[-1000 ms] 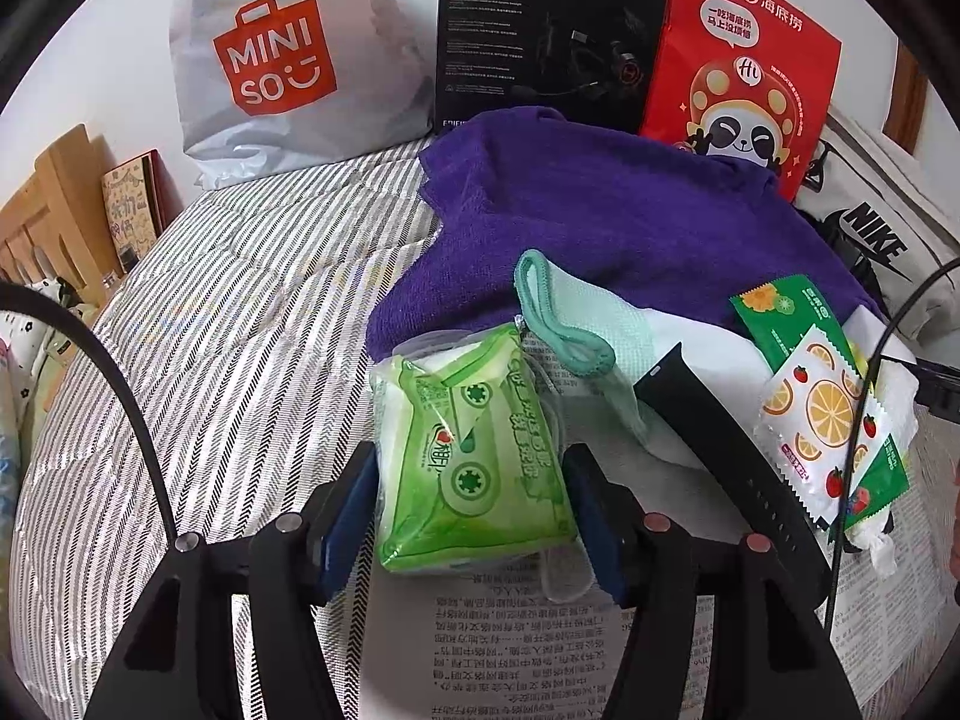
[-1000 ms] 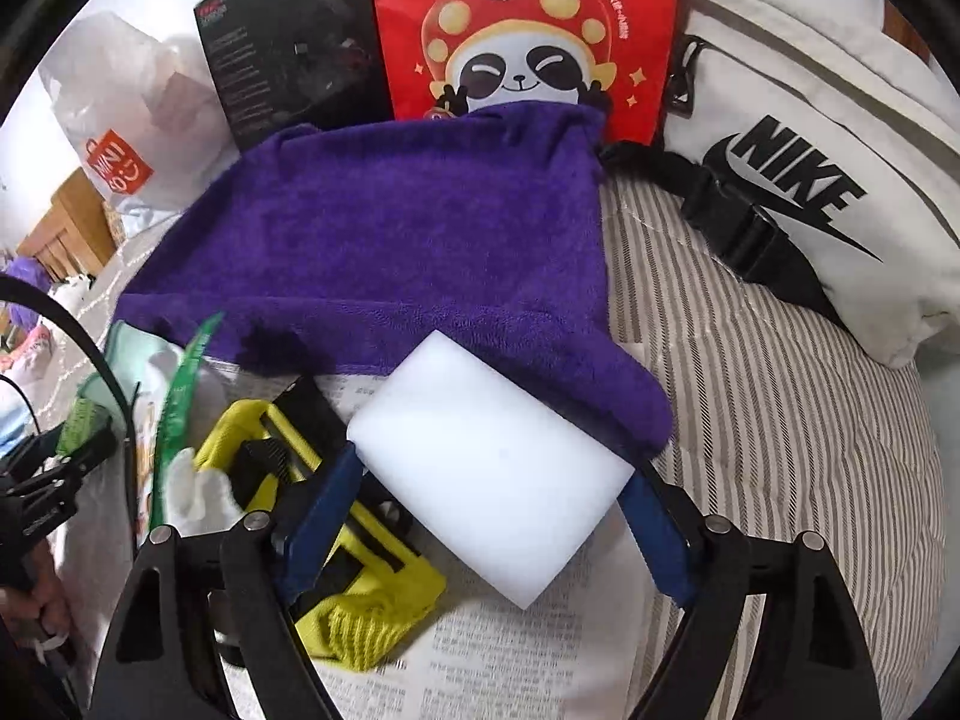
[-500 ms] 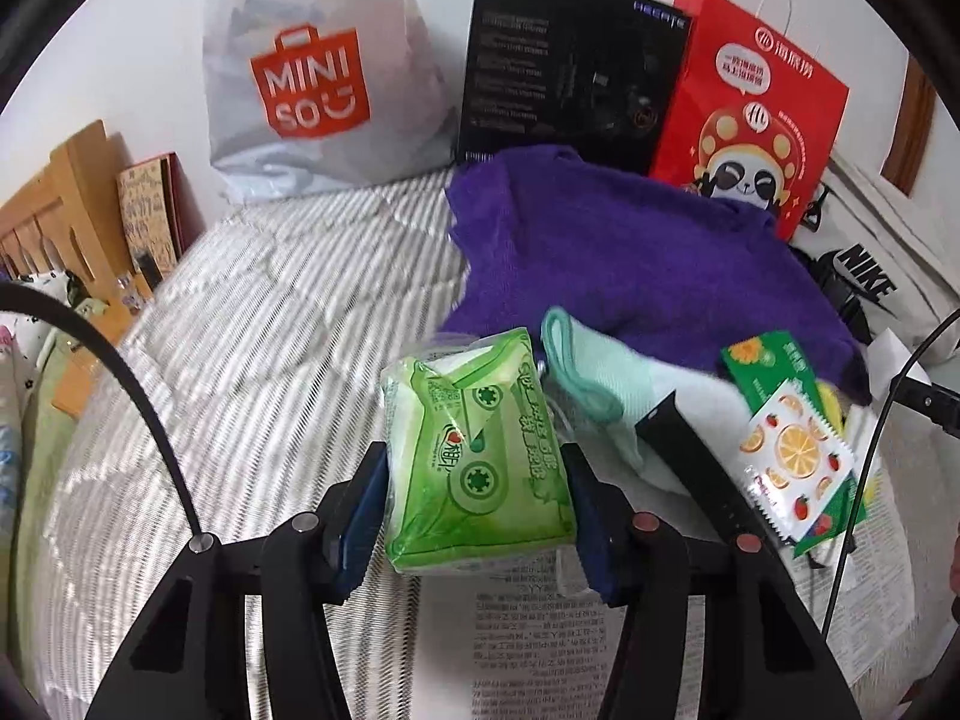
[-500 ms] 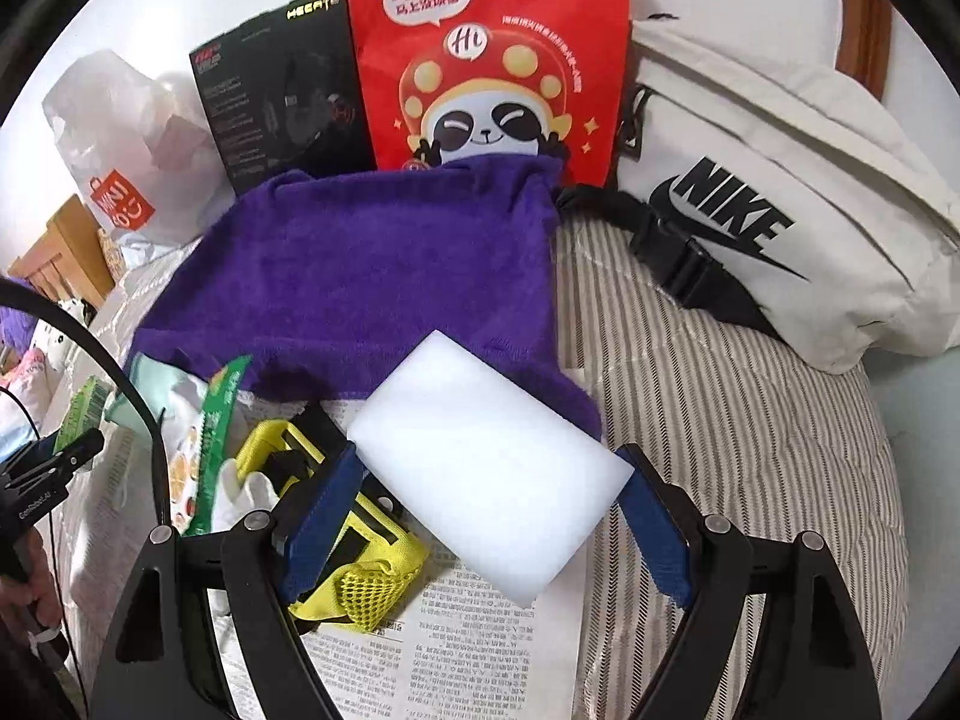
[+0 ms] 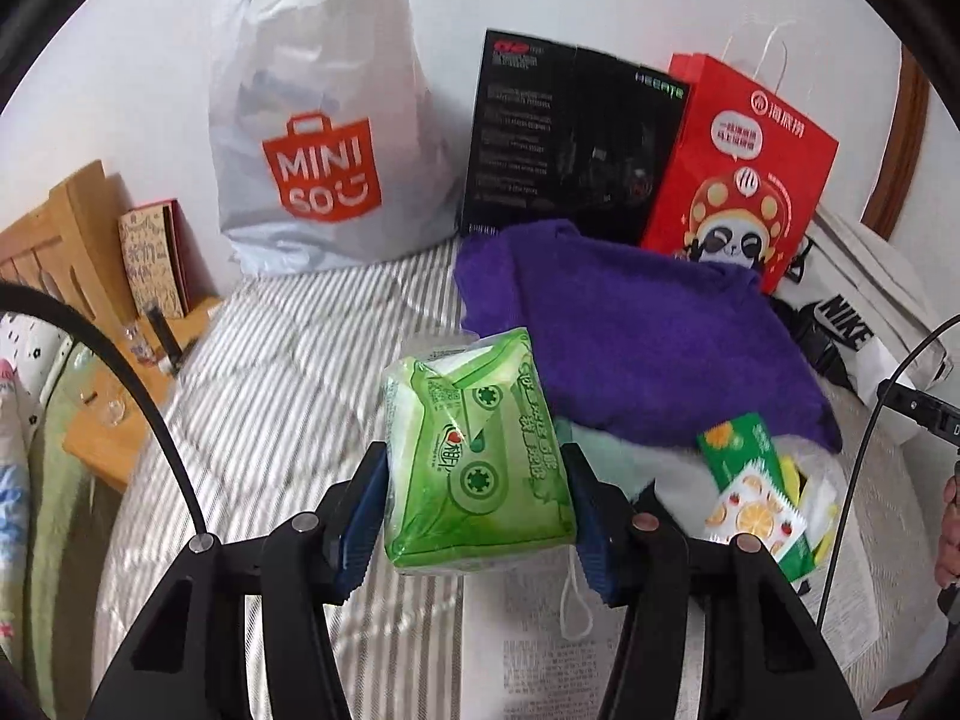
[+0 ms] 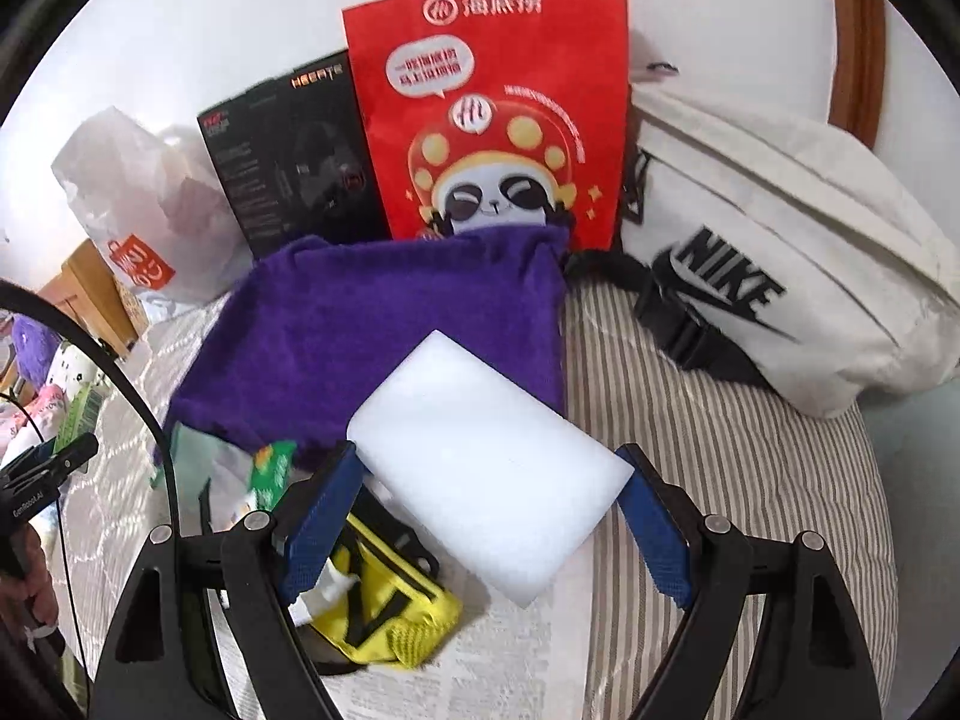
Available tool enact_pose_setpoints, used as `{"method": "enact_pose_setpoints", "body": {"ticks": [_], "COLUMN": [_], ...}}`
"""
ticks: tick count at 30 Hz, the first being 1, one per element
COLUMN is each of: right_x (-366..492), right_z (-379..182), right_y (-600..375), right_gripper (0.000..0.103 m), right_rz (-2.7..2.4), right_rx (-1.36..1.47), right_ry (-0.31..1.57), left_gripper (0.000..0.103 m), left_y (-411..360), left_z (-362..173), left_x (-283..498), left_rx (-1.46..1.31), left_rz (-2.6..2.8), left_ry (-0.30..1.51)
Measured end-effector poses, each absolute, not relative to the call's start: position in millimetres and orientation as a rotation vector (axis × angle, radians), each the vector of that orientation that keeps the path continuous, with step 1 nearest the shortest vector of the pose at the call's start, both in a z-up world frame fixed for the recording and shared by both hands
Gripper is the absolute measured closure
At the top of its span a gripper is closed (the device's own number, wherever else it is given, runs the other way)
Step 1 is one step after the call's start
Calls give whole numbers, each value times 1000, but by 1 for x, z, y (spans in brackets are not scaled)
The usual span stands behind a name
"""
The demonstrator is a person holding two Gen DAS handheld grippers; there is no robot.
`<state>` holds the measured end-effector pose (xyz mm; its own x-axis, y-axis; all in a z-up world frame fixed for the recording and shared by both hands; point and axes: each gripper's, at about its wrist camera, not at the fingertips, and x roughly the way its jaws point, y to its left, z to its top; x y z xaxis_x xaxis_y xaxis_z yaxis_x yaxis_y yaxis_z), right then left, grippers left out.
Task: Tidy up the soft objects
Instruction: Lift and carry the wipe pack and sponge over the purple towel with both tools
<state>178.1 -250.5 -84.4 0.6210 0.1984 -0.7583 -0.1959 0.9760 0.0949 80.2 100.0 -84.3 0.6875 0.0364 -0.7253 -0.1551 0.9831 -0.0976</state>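
My left gripper [image 5: 474, 516] is shut on a green pack of tissues [image 5: 477, 450] and holds it up above the striped bed. My right gripper [image 6: 489, 510] is shut on a white sponge block [image 6: 486, 462], also lifted. A purple towel [image 5: 636, 336] lies on the bed behind both; it also shows in the right wrist view [image 6: 372, 324]. A mint cloth [image 5: 606, 456] peeks out behind the tissue pack. A yellow and black glove [image 6: 384, 612] lies on newspaper under the sponge.
A grey Miniso bag [image 5: 318, 144], a black box [image 5: 570, 138] and a red panda bag [image 6: 492, 120] stand against the wall. A white Nike bag [image 6: 780, 276] lies at right. Fruit-print sachets [image 5: 756, 504] lie on the newspaper [image 5: 540, 660]. A wooden headboard [image 5: 66, 240] is at left.
Both grippers have risen with their loads: the tissue pack and the sponge are higher above the bed, and the views have tilted up toward the bags at the wall.
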Motion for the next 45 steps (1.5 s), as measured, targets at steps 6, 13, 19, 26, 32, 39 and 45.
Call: {"method": "enact_pose_setpoints", "body": {"ticks": [6, 13, 19, 26, 32, 39, 45], "right_x": [198, 232, 265, 309, 347, 371, 373], "right_z": [-73, -70, -74, -96, -133, -171, -180], "right_y": [-239, -225, -216, -204, -190, -184, -188], "right_gripper": [19, 19, 19, 19, 19, 19, 19], "right_rz": [242, 270, 265, 275, 274, 266, 278], "right_rx": [-3, -16, -41, -46, -67, -64, -47], "right_ry": [857, 860, 871, 905, 978, 1061, 1088], "left_gripper": [50, 50, 50, 49, 49, 49, 49], "left_y": [105, 101, 97, 94, 92, 93, 83], "left_z": [-64, -56, -51, -59, -76, -96, -107], "left_x": [106, 151, 184, 223, 244, 260, 273], "left_rx": [-146, -132, -128, -153, -142, -158, -144], "left_rz": [88, 78, 60, 33, 20, -7, -19], "left_ry": [784, 780, 777, 807, 839, 856, 878]}}
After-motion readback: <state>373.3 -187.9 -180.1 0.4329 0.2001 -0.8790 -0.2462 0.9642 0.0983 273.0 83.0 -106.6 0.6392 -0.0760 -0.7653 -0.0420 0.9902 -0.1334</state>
